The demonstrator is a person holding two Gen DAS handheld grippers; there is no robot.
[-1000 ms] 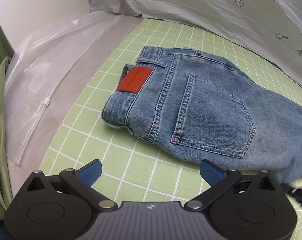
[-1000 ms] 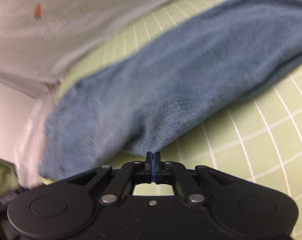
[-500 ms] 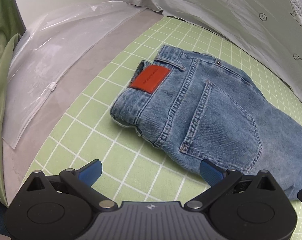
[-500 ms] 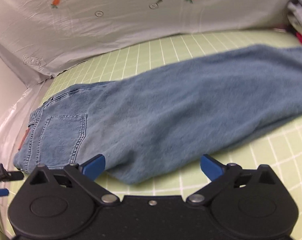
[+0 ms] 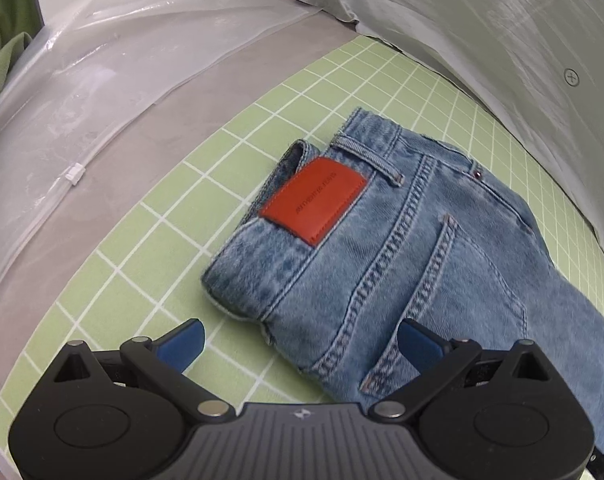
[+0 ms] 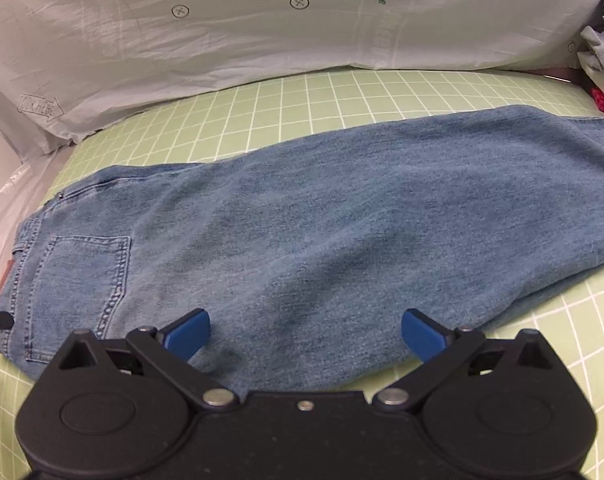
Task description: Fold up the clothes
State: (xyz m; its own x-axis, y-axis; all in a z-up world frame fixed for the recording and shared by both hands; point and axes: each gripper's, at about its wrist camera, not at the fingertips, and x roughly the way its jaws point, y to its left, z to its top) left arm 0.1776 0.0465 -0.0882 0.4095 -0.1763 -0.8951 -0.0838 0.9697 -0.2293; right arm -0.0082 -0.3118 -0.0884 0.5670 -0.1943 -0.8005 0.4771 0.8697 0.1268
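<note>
The jeans (image 6: pixel 341 216) lie flat on the green grid mat (image 6: pixel 302 92), folded lengthwise so one leg covers the other, back side up. Their waistband end points to the left in the right wrist view, and the legs run off to the right, reaching almost to the mat's far edge. In the left wrist view the waistband corner sits just ahead, with the red leather patch (image 5: pixel 313 204) and a belt loop (image 5: pixel 367 156) clearly seen, and the back pocket (image 5: pixel 453 304) beside them.

The left gripper (image 5: pixel 300 342) hangs over the waistband end with its blue pads spread wide; nothing is between them, and whether they touch the denim cannot be told. The right gripper (image 6: pixel 305 332) has just opened its jaws fully, and it holds nothing; it hangs over the near edge of the thigh part.

Behind the mat a big white plastic bag (image 6: pixel 238 28) printed with carrots stands along the far side. Clear plastic bags (image 5: pixel 102 92) lie on the grey table (image 5: pixel 206 92) left of the mat. A pile of other clothes (image 6: pixel 601 60) sits at the far right.
</note>
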